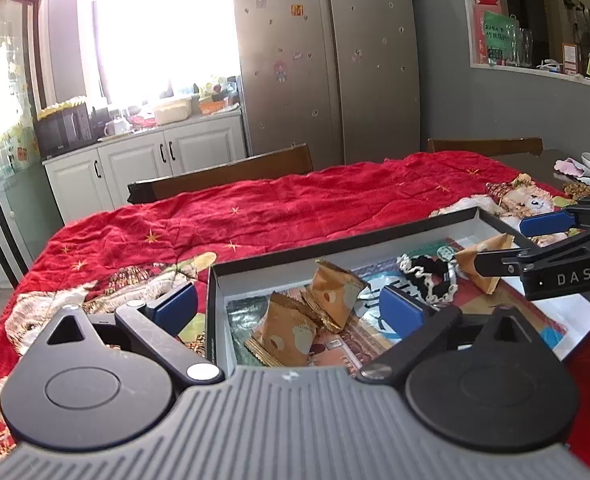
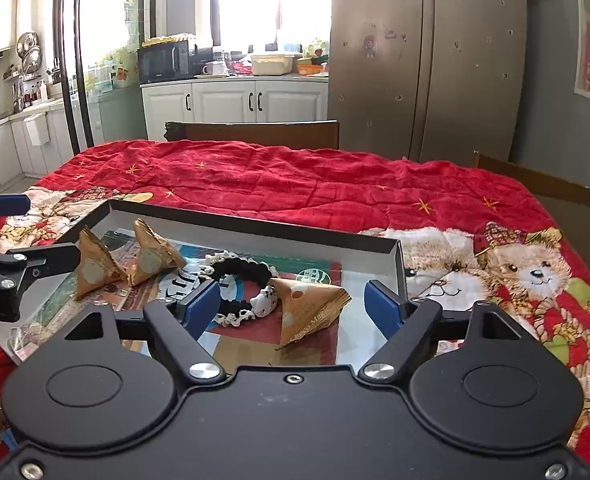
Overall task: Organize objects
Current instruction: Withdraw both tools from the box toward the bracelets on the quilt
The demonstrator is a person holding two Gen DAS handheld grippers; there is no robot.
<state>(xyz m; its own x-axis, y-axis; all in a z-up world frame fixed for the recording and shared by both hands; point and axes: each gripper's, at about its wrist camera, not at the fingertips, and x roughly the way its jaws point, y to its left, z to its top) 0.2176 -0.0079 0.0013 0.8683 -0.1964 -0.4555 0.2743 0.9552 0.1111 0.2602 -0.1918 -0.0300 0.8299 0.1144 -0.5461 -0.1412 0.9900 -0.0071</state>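
Now hovering low over the shallow tray (image 1: 375, 236) on the red quilted cloth (image 1: 255, 204) that covers the tabletop. Left gripper (image 1: 287, 304) level, aimed across the tray's near-left corner, jaws spread wide and gripping nothing; one blue pad (image 1: 175, 306) hanging outside the tray wall, the other inside. Straight ahead, between those jaws, two gold wedge packets (image 1: 311, 316) leaning on each other, crimped edges down, points tipped up and away. From the right wrist view, same pair (image 2: 127, 258) standing like little tents at the tray's far-left end.

Over on the right, right gripper (image 2: 293, 308) also level and low, jaws released wide, nothing clamped. Lying between them, a third gold packet (image 2: 311, 308) flat on its side, long axis running from its point near the scrunchie out toward the near right. Just beside it, touching its tip, a black scrunchie (image 2: 239, 276) with cream lace trim and a small white cat charm, lying flat on the printed tray floor. Seen from the left wrist view, right gripper (image 1: 511, 240) reaching in sideways over the tray's far-right corner, lower finger close to the third packet (image 1: 479, 258); contact impossible to confirm.
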